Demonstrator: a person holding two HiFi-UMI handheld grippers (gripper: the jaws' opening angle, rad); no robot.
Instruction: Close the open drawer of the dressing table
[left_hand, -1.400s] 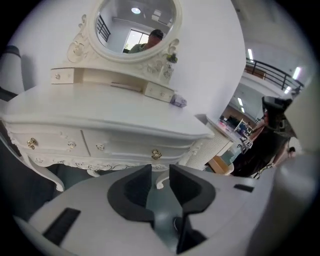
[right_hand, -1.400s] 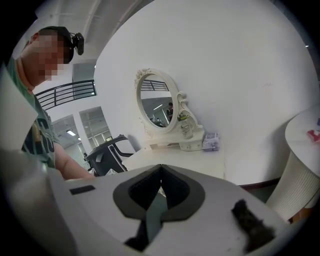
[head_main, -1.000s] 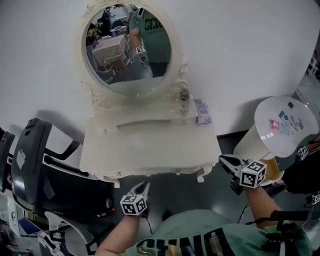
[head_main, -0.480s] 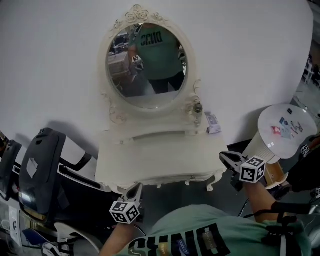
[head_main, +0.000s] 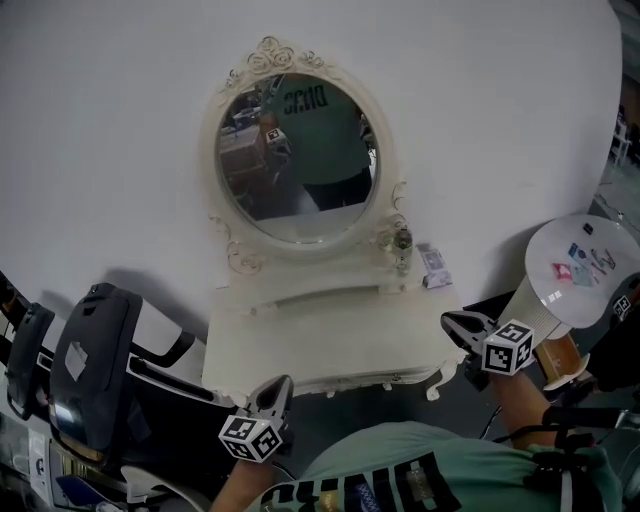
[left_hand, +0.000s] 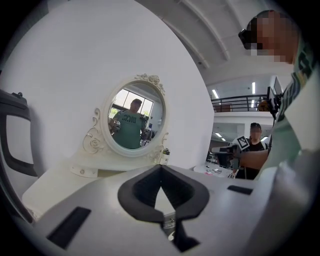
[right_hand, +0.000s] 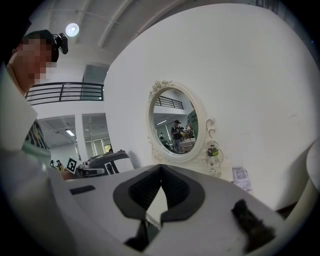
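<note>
The white dressing table (head_main: 330, 330) with its oval mirror (head_main: 295, 160) stands against the wall. Its drawer front (head_main: 345, 380) looks flush with the table's front edge. My left gripper (head_main: 282, 383) hangs at the table's front left corner, jaws shut and empty. In the left gripper view its tips (left_hand: 160, 167) meet and point over the tabletop (left_hand: 60, 175) toward the mirror (left_hand: 132, 117). My right gripper (head_main: 448, 320) is by the table's right front corner, apart from it, jaws together with nothing between them. In the right gripper view its closed tips (right_hand: 160, 166) face the mirror (right_hand: 175, 122).
A small bottle (head_main: 402, 240) and a printed box (head_main: 433, 265) stand at the back right of the tabletop. A black chair (head_main: 90, 360) sits close on the left. A round white side table (head_main: 580, 265) stands on the right, near my right arm.
The left gripper has risen from below the table's front edge to its front left corner, and its jaws have come together. The right gripper lifted slightly. The head view now shows the whole mirror.
</note>
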